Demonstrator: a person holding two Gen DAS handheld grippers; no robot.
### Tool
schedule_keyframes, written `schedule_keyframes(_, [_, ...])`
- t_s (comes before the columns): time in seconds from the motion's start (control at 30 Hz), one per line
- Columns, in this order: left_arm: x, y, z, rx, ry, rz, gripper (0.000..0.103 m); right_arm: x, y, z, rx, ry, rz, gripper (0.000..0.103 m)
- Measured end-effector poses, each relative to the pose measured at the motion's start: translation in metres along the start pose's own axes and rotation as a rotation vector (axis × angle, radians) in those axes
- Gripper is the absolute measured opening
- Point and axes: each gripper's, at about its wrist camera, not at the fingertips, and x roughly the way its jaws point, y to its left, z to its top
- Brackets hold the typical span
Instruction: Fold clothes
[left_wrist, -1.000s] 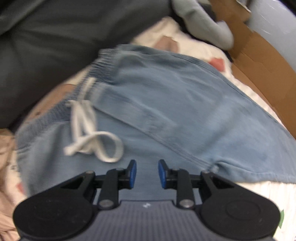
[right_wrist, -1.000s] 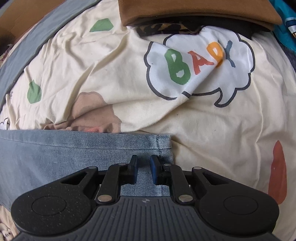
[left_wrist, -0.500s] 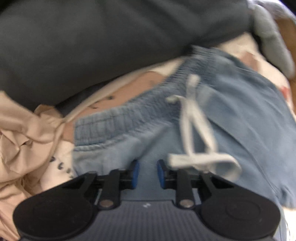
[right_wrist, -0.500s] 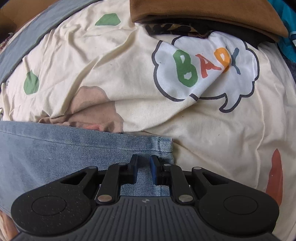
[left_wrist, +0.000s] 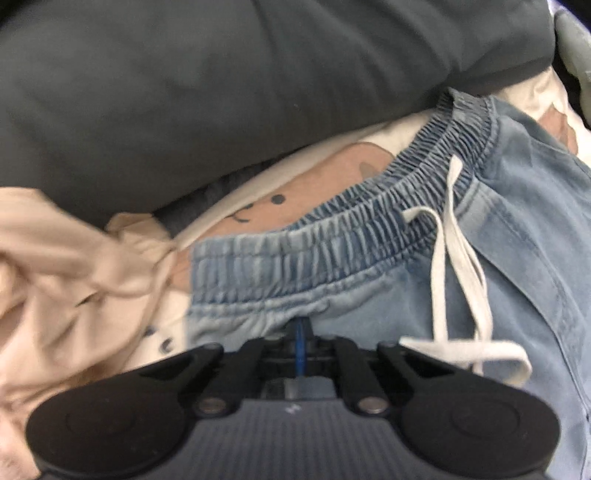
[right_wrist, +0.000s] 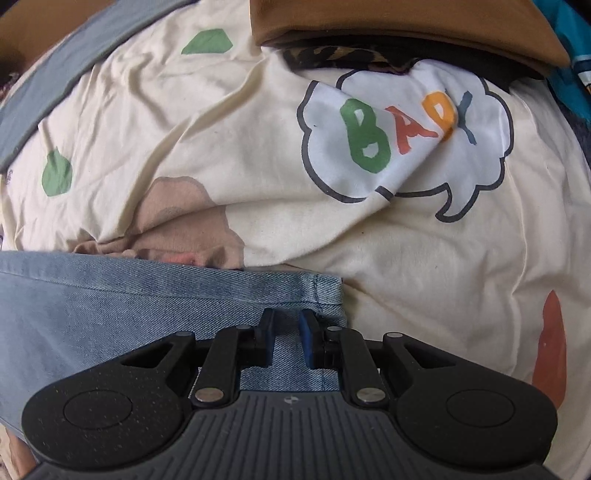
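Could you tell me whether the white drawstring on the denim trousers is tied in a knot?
No, the white drawstring hangs loose and untied from the elastic waistband of the denim trousers.

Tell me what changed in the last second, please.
The left hand-held gripper moved along the jeans toward the waistband and shut on the denim just below it. The right hand-held gripper stayed at the leg hem, its jaws slightly apart with denim between them.
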Motion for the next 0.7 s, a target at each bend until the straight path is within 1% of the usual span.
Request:
schedule_keyframes(0.03, [-0.009,-0.001,-0.003,0.010,-0.012,-0.011,0.020,0.000,0.001,-0.001,-0.003,-0.005,-0.001,0.021])
schedule_keyframes(0.07, [-0.019,-0.001,-0.007,0.026,-0.031,-0.026,0.032,0.000,0.001,0.000,-0.004,-0.002,0.000,0.021])
schedule_keyframes(0.1, [-0.026,-0.003,-0.011,0.039,-0.043,-0.042,0.034,0.000,0.001,0.000,-0.005,0.001,0.002,0.021])
schedule_keyframes(0.23, [-0.042,-0.010,-0.028,0.065,-0.037,-0.107,0.033,0.002,0.002,0.006,-0.004,0.021,0.005,0.021])
schedule_keyframes(0.33, [-0.041,-0.017,-0.038,0.055,-0.039,-0.161,0.033,0.003,0.001,0.006,0.000,0.025,0.011,0.021])
schedule_keyframes(0.4, [-0.037,-0.022,-0.044,0.055,-0.037,-0.179,0.031,0.003,0.002,0.006,0.006,0.020,0.009,0.021])
schedule_keyframes(0.5, [-0.028,-0.027,-0.051,0.083,-0.052,-0.192,0.029,0.003,0.008,0.004,0.001,0.011,-0.012,0.021])
schedule_keyframes(0.53, [-0.025,-0.028,-0.053,0.091,-0.053,-0.191,0.029,0.003,0.010,0.004,-0.001,0.008,-0.019,0.021])
schedule_keyframes(0.57, [-0.021,-0.027,-0.055,0.091,-0.041,-0.172,0.029,0.003,0.011,0.005,0.000,0.010,-0.022,0.021])
schedule_keyframes(0.67, [-0.003,-0.015,-0.058,0.068,-0.010,-0.081,0.028,0.004,0.011,0.007,0.010,0.016,-0.022,0.021])
schedule_keyframes(0.7, [0.001,-0.010,-0.058,0.066,-0.009,-0.059,0.022,0.004,0.011,0.008,0.018,0.018,-0.018,0.021])
